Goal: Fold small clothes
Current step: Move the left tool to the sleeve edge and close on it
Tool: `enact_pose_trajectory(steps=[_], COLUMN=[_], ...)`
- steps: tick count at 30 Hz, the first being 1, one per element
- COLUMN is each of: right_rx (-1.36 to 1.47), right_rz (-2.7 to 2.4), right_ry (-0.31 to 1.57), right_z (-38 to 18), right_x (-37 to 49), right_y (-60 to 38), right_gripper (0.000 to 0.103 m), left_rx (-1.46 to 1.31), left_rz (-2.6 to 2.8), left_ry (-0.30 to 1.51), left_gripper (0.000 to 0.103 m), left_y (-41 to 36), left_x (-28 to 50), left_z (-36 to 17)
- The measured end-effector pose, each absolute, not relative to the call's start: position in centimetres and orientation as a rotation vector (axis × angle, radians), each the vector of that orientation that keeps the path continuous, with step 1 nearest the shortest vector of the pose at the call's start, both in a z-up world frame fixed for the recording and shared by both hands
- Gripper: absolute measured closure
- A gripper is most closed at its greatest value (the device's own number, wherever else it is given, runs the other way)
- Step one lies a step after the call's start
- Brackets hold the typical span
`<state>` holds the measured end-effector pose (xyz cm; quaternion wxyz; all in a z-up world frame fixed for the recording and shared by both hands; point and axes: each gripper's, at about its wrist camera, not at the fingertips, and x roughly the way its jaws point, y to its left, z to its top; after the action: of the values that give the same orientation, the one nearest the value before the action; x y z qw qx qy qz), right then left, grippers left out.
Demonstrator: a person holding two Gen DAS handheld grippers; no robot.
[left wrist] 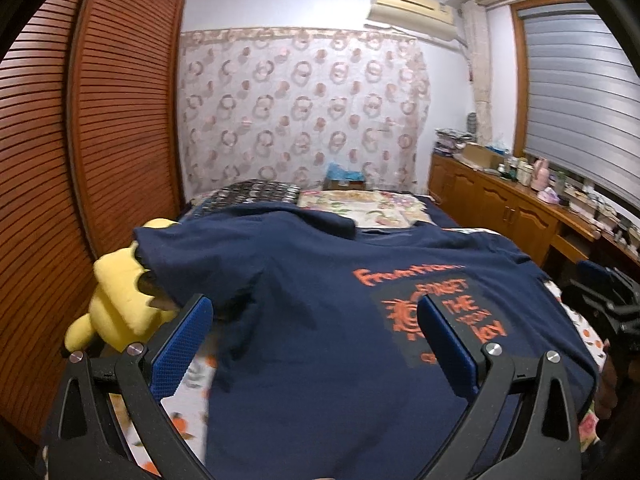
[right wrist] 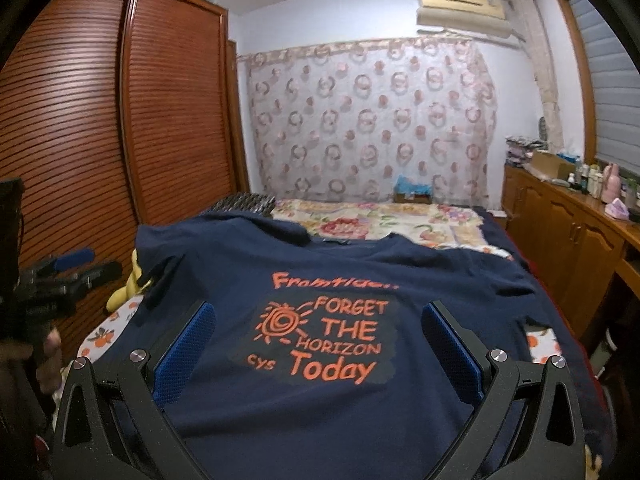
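A soft dark blue T-shirt (right wrist: 328, 320) lies spread out flat on the bed (right wrist: 400, 220), with orange letters and a curly orange sun printed on it. One sleeve flops over a fuzzy yellow plush toy (left wrist: 116, 300) at the bed's left edge. The left gripper (left wrist: 316, 332) hangs over the shirt, its bumpy blue pads (left wrist: 180, 348) wide apart and holding nothing. The right gripper (right wrist: 316, 340) is wide apart too, with nothing in it. Under the shirt is a flowery sheet. A ribbed brown wooden wardrobe (right wrist: 120, 120) stands beside the bed.
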<state>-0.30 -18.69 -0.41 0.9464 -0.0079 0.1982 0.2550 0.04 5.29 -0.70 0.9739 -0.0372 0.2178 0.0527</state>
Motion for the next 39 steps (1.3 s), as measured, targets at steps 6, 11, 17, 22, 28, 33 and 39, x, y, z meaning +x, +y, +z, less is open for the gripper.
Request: enact_pose_trajectory(steps=[6, 11, 17, 22, 28, 33, 39], right_rx=[-0.036, -0.061, -0.105, -0.152, -0.173, -0.141, -0.144], right_rz=[0.571, 0.599, 0.616, 0.62, 0.604, 0.601, 0.6], right_ry=[0.445, 0.49, 0.547, 0.553, 0.552, 0.553, 0.531], right_z=[-0.8, -1.6, -2.7, -2.5, -3.0, -3.1, -3.3], right_x=[1.0, 2.5, 4.1, 4.6, 5.0, 4.6, 4.2], right_y=[-18.2, -17.8, -16.7, -16.2, -15.7, -15.5, -15.2], right_gripper=[0.005, 0.007, 0.007, 0.007, 0.007, 0.007, 0.007], left_rx=[-0.076, -0.066, -0.077, -0.122, -0.111, -0.083, -0.106], left_rz=[0.173, 0.185, 0.151, 0.15, 0.206, 0.257, 0.239], left_ry=[0.441, 0.472, 0.521, 0.581, 0.645, 0.715, 0.761], left_gripper=[0.001, 0.001, 0.006, 0.03, 0.053, 0.062, 0.064], left_y=[9.4, 12.1, 15.8, 19.1, 21.7, 23.2, 24.0], left_x=[0.6, 1.9, 4.0, 6.6, 9.9, 12.2, 13.4], left_z=[-0.5, -0.8, -1.3, -1.7, -3.1, -4.4, -5.5])
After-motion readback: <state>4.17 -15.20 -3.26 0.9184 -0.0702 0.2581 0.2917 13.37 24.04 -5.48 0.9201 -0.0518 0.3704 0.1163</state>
